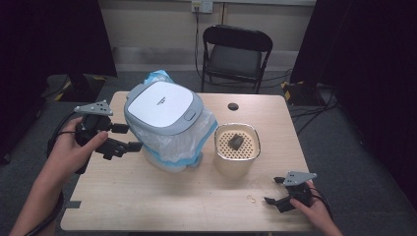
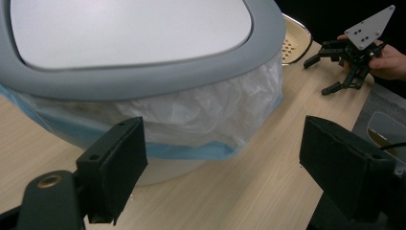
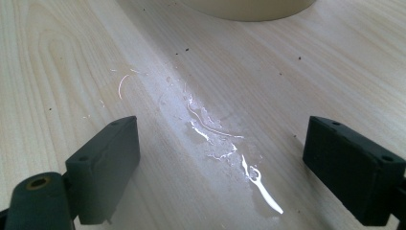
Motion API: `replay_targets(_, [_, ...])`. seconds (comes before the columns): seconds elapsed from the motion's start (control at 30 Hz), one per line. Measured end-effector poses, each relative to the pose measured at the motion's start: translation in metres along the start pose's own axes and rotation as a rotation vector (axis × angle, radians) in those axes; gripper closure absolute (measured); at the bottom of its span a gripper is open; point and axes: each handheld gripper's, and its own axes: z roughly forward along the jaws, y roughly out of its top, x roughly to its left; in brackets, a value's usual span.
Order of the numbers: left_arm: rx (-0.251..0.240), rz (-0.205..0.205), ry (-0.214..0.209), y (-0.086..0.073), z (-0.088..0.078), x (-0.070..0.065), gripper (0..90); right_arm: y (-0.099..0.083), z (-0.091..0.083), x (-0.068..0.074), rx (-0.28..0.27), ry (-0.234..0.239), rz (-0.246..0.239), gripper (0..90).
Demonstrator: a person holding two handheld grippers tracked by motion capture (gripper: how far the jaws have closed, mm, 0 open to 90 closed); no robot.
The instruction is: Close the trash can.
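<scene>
A small bin (image 1: 164,125) with a white lid and grey rim stands tilted on the wooden table (image 1: 147,196), lined with a white and blue plastic bag (image 1: 184,147). My left gripper (image 1: 130,137) is open at the bin's left side, with the bin (image 2: 143,52) just beyond its jaws (image 2: 222,167). To the right stands a cream container (image 1: 237,147) with a perforated insert and a dark lump (image 1: 236,141) on it. My right gripper (image 1: 273,190) is open low over the table's front right, above a wet smear (image 3: 220,139). It holds nothing (image 3: 220,163).
A black folding chair (image 1: 236,54) stands behind the table. A round dark hole (image 1: 233,106) sits near the table's far edge. Small pale scraps (image 1: 252,199) lie by the right gripper. The cream container's base (image 3: 249,7) is just ahead of the right jaws.
</scene>
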Motion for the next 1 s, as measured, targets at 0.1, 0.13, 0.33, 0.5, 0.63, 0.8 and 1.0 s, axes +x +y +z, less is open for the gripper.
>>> replay_targets(0.1, [0.0,-0.003,-0.002,-0.006,0.001,0.001,16.1,0.0,0.0,0.0,0.0,0.0,0.0,12.0])
replay_targets(0.13, [-0.005,-0.006,-0.003,-0.009,0.001,0.001,16.2,0.0,0.0,0.0,0.0,0.0,0.0,12.0])
replay_targets(0.33, [-0.004,-0.007,-0.006,-0.024,0.005,0.0,16.2,0.0,0.0,0.0,0.002,0.002,0.0,12.0])
replay_targets(0.5, [-0.004,0.002,-0.011,-0.037,0.013,0.0,16.2,0.0,0.0,0.0,0.002,0.001,0.0,12.0])
replay_targets(0.63, [0.002,-0.007,-0.016,-0.049,0.02,0.001,16.2,0.0,0.0,0.0,0.002,0.001,0.0,12.0])
replay_targets(0.8, [-0.002,-0.013,-0.018,-0.063,0.03,0.003,16.3,0.0,0.0,0.0,0.002,0.002,0.0,12.0])
replay_targets(1.0, [0.004,-0.019,-0.026,-0.08,0.041,0.003,16.3,0.0,0.0,0.0,0.002,0.002,0.0,12.0])
